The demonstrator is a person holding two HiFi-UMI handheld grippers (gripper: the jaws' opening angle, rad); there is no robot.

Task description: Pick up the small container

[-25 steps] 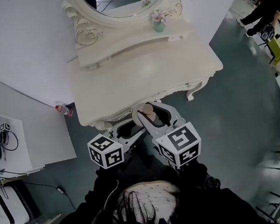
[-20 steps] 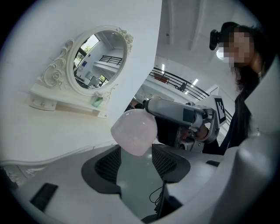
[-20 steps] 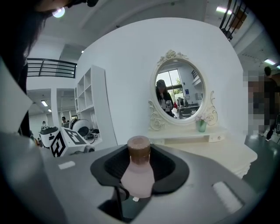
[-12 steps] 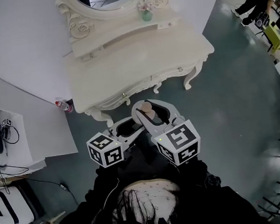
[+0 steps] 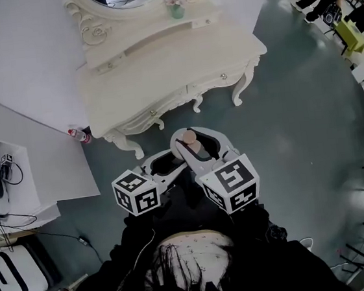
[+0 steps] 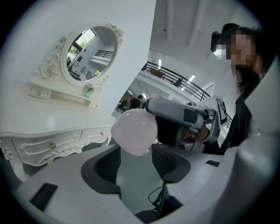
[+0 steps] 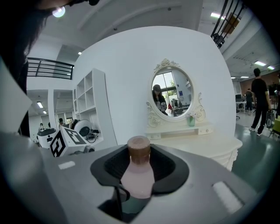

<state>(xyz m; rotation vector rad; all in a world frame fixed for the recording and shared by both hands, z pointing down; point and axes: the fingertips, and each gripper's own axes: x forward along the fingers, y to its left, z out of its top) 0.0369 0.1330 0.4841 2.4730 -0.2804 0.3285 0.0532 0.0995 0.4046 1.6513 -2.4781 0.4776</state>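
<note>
Right gripper [image 7: 139, 170]: the jaws are closed on the small container [image 7: 138, 179], a pale pink bottle with a brown cap [image 7: 139, 148]. The dark pads bear on the bottle body from both sides. The bottle stands upright between them, its cap rising just above the pad line.

Left gripper [image 6: 136, 154]: the jaws stand spread, with a clear gap between the pads. The rounded base of the bottle sits at the far end of that gap, at the jaw tips. Whether the tips touch it cannot be told.

The two grippers meet nose to nose, the left crossing in front of the right. Both are held over the floor [image 5: 297, 128]. A white dressing table [image 7: 205, 144] with an oval mirror [image 7: 171, 94] stands ahead of the right gripper, well apart from its jaws.
</note>
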